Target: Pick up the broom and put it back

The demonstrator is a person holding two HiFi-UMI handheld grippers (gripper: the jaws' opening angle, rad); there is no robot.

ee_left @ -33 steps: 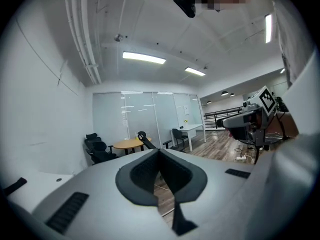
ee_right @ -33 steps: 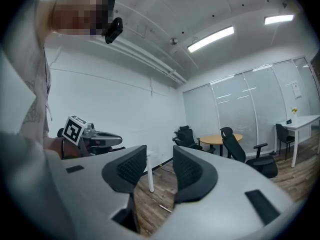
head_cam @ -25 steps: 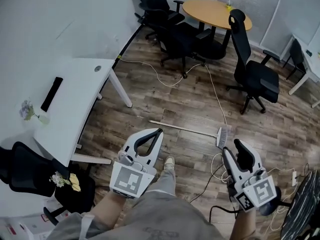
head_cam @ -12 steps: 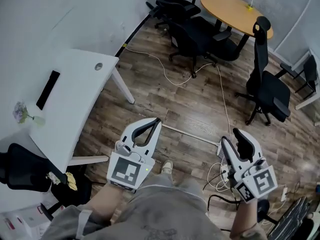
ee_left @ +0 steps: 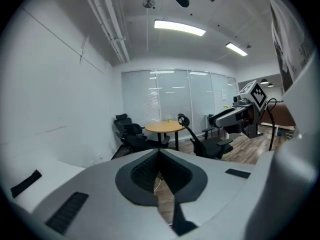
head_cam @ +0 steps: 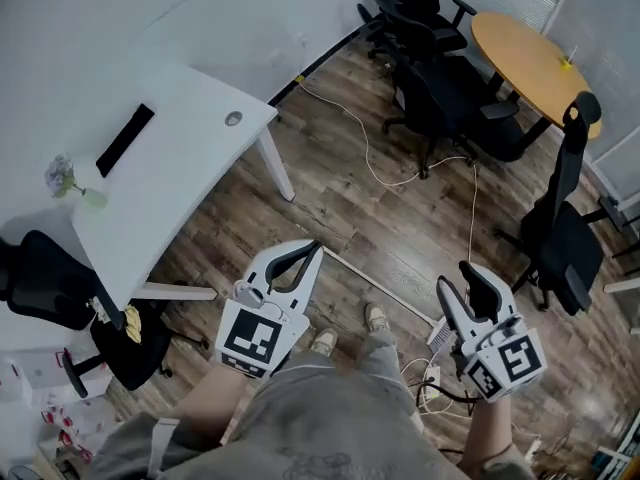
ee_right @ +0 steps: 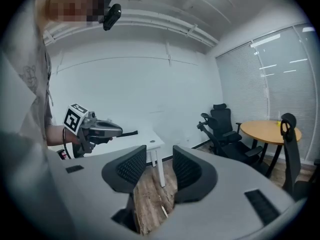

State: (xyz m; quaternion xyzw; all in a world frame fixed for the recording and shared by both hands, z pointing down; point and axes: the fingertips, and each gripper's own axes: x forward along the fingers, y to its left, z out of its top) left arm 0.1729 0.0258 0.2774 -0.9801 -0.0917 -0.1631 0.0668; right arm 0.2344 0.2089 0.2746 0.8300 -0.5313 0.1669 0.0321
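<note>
The broom lies flat on the wood floor just ahead of the person's shoes; its thin pale handle runs from upper left to lower right. Its head end is mostly hidden behind my right gripper. My left gripper hovers above the handle's far end, its jaws shut with nothing in them; the left gripper view shows the tips meeting. My right gripper is held over the head end with its jaws open and empty. A pale sliver of floor-level stick shows in the gap between them.
A white desk with a black bar and a small flower vase stands at the left. A white cable runs across the floor. Black office chairs and a round wooden table are beyond. Loose cables lie by the right foot.
The person has stepped forward, so the broom now lies right at the feet, under both grippers. The desk and chairs have shifted in view. Neither gripper changed its jaws.
</note>
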